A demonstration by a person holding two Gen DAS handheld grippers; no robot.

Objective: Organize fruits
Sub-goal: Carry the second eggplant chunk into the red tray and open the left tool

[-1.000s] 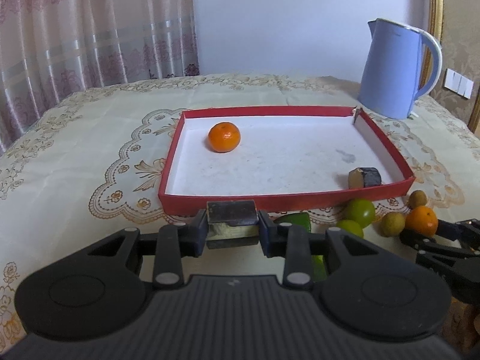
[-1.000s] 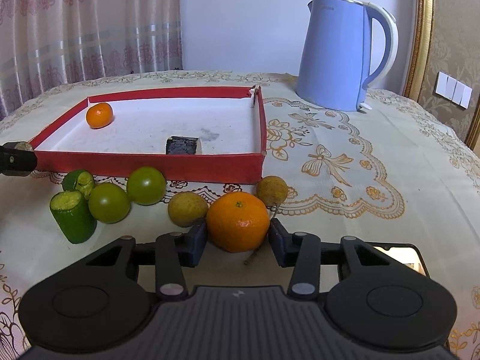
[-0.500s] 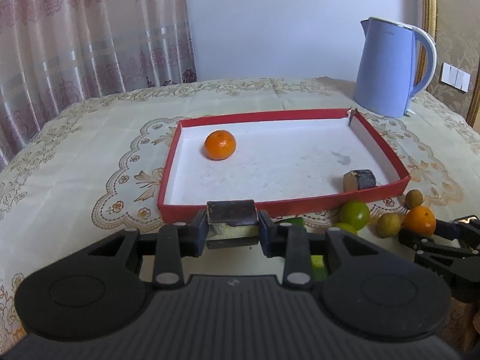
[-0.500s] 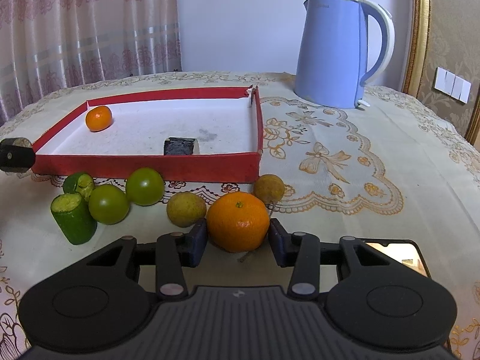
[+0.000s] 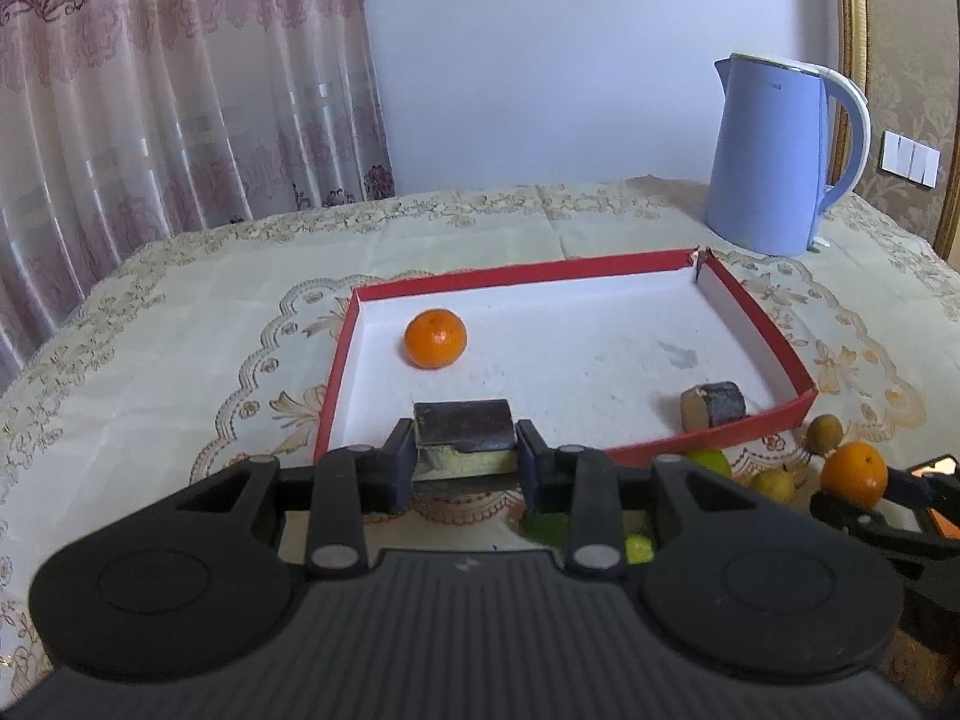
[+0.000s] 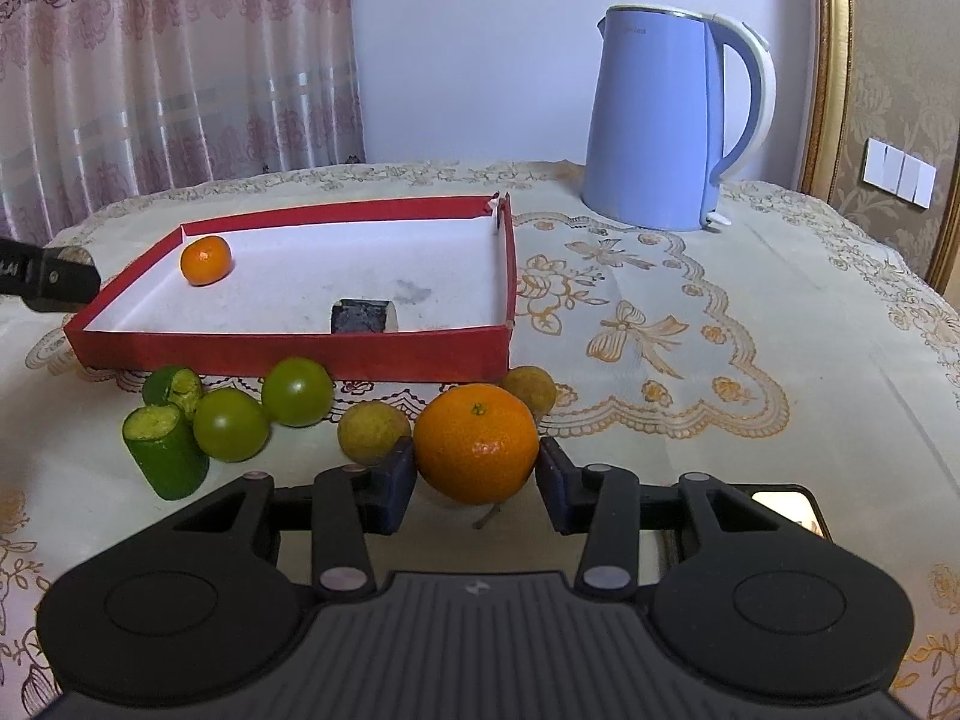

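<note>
Lace-patterned cloth covers the worktop (image 6: 690,360), pink curtain behind, blue kettle (image 6: 660,120) at the back right. Red tray (image 6: 288,351) with white floor holds a small orange (image 6: 205,260) near its far left corner and a dark cut chunk (image 6: 363,316) by the near wall; what that chunk is cannot be told. In the left wrist view the green fruits are mostly hidden behind the claw body, only slivers showing.

Left claw (image 5: 467,456) is clenched on a dark-topped, pale-sided block (image 5: 465,435), held over the near edge of the tray; its underside is out of sight. In the right wrist view only that claw's tip pokes in at the left edge.

Right claw (image 6: 477,474) sits around a big orange (image 6: 476,444) in front of the tray; the pads look pressed to both sides. Beside it lie two brownish round fruits (image 6: 373,432), two green tomatoes (image 6: 297,391) and two cut cucumber pieces (image 6: 165,456).
</note>
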